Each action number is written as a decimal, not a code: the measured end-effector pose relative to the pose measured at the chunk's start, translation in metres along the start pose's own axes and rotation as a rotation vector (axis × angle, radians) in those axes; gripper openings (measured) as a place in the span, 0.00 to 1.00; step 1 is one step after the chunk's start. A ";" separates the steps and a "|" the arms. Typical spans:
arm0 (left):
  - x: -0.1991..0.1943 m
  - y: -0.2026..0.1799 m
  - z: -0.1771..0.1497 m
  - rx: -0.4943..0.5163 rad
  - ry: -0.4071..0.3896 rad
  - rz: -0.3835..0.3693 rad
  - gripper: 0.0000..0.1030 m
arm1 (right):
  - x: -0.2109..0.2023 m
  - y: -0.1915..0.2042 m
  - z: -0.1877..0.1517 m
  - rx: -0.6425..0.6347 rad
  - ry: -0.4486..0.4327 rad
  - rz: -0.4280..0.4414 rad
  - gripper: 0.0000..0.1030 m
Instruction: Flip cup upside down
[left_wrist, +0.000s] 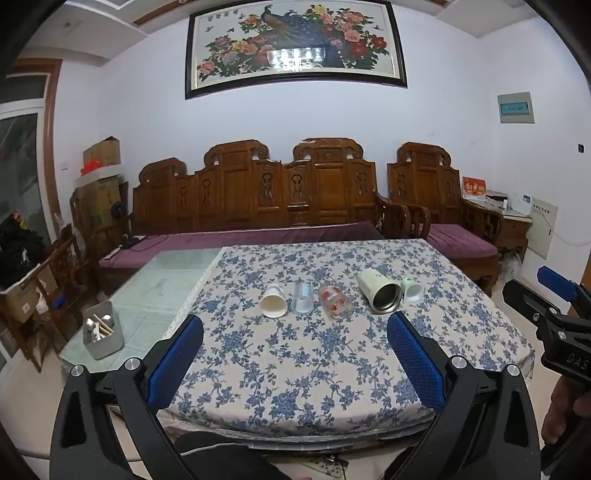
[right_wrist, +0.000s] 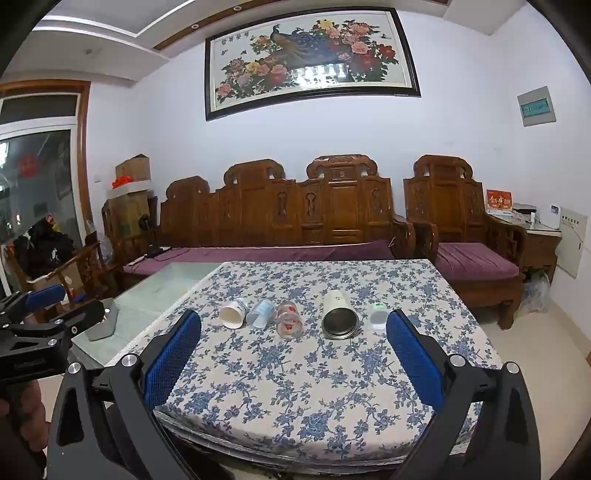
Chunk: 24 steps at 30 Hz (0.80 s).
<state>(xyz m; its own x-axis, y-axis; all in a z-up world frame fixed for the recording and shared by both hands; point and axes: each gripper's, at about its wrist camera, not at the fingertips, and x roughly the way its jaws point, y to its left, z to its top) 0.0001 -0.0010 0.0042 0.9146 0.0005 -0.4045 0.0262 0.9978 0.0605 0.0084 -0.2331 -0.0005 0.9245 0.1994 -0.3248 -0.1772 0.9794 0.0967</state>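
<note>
Several cups lie on their sides in a row on the floral tablecloth (left_wrist: 295, 369), mouths toward me: a white paper cup (left_wrist: 274, 301) (right_wrist: 232, 314), a clear plastic cup (left_wrist: 303, 297) (right_wrist: 260, 314), a glass with red flowers (left_wrist: 334, 301) (right_wrist: 289, 319), a cream steel-lined tumbler (left_wrist: 379, 290) (right_wrist: 339, 314) and a small clear cup with green base (left_wrist: 413, 289) (right_wrist: 378, 316). My left gripper (left_wrist: 295, 332) is open and empty, short of the row. My right gripper (right_wrist: 293, 328) is open and empty, also short of it.
A grey utensil holder (left_wrist: 102, 330) stands on the bare glass part of the table (left_wrist: 162, 280) at left. A carved wooden sofa (left_wrist: 258, 192) with purple cushions runs behind the table. The right gripper shows at the edge of the left wrist view (left_wrist: 557, 314).
</note>
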 end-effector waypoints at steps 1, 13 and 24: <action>-0.001 0.001 0.000 -0.001 -0.002 0.000 0.94 | -0.001 -0.001 0.001 0.001 -0.002 0.002 0.98; -0.004 0.004 0.003 -0.006 -0.008 0.001 0.94 | -0.004 0.000 0.003 -0.002 -0.009 0.006 0.98; -0.005 0.003 0.005 -0.003 -0.011 0.000 0.94 | -0.004 0.001 0.004 -0.002 -0.011 0.007 0.98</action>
<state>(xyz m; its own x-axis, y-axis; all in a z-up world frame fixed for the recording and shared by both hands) -0.0026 0.0021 0.0106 0.9189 0.0003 -0.3946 0.0245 0.9980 0.0578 0.0057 -0.2333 0.0044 0.9271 0.2054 -0.3136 -0.1841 0.9782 0.0966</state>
